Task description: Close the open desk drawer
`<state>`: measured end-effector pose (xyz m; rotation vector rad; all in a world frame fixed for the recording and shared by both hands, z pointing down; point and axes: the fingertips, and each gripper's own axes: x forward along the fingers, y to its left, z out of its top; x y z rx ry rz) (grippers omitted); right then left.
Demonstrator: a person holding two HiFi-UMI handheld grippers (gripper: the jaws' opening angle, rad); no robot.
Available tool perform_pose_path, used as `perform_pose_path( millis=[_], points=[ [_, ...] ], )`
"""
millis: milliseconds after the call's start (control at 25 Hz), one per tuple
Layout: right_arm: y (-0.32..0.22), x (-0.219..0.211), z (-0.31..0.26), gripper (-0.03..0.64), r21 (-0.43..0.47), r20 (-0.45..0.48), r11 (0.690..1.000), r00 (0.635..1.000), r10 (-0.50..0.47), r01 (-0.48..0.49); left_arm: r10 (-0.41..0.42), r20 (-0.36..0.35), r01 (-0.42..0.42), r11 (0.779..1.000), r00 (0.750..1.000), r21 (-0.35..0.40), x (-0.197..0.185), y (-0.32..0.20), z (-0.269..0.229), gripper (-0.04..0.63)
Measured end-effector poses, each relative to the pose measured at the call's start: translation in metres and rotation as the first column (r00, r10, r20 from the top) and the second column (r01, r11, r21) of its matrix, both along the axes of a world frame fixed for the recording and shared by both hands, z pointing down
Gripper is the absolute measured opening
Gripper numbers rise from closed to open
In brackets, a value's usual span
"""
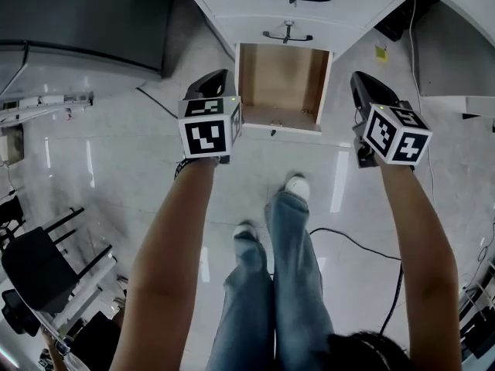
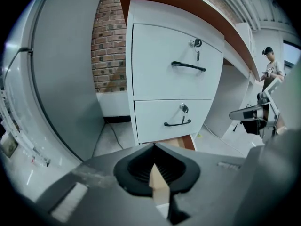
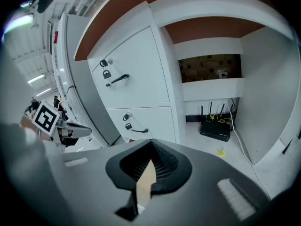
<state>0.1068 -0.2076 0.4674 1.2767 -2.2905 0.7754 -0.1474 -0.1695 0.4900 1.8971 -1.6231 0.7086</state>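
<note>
1. A white drawer pedestal [image 1: 232, 6] stands under a red-brown tabletop [image 3: 141, 4]. Its two upper drawers are shut, and each has a black curved handle [image 1: 288, 37] and a small lock.
2. The open bottom drawer [image 1: 282, 79], white outside and light wood inside, is pulled out over the glossy pale floor [image 1: 116, 130]. Its white front panel faces the person.
3. The left tongs [image 1: 216, 79] are just beside the left wall of the drawer. Their marker cube covers the front left corner in the head view, so I cannot tell whether they touch the drawer there.
4. In the left gripper view the two black jaws stand together and hold nothing. Only a thin wood-coloured strip shows in the slit between them.
5. The right tongs [image 1: 362, 83] are near the right wall of the drawer, with a narrow band of floor between them and the drawer.
6. In the right gripper view these jaws are also pressed together with nothing held, and the same pale strip shows in the slit.
7. The person's legs in blue jeans [image 1: 290, 261] stand in front of the drawer. One white shoe [image 1: 296, 184] is near the front panel.
8. A black cable [image 1: 363, 246] lies on the floor at the right. A black box with cables [image 3: 215, 128] sits under the tabletop, beside the pedestal.
</note>
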Motion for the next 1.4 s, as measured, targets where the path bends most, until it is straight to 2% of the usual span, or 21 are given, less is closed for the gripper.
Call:
perform_pose_path(
  millis=[160, 560, 880, 1120, 1240, 1400],
  points=[
    [0.015, 0.002, 0.013, -0.002, 0.003, -0.012, 1.000, 1.000, 0.000, 0.000, -0.005, -0.018, 0.005, 1.000, 1.000, 0.008, 0.001, 0.012, 0.013, -0.003],
    [0.068, -0.013, 0.068, -0.002, 0.028, -0.022, 0.999, 1.000, 0.019, -0.019, 0.073, -0.028, -0.072, 0.997, 0.997, 0.042, -0.010, 0.053, 0.066, -0.003],
    [0.065, -0.019, 0.113, -0.002, 0.096, 0.015, 0.993, 0.998, 0.061, -0.062, 0.142, 0.016, -0.143, 0.982, 0.990, 0.126, -0.010, 0.044, 0.107, -0.003],
    [0.045, -0.017, 0.131, -0.002, 0.165, 0.038, 0.983, 0.996, 0.078, -0.083, 0.111, 0.011, -0.111, 0.974, 0.994, 0.195, -0.018, 0.022, 0.131, -0.003],
    [0.035, -0.019, 0.129, -0.002, 0.224, 0.072, 0.972, 0.996, 0.051, -0.066, 0.107, 0.012, -0.106, 0.965, 0.994, 0.238, -0.022, 0.011, 0.135, -0.003],
    [0.030, -0.020, 0.121, -0.002, 0.304, 0.145, 0.950, 0.989, 0.033, -0.076, 0.190, 0.041, -0.194, 0.933, 0.981, 0.303, -0.015, 0.007, 0.136, -0.003]
  ],
)
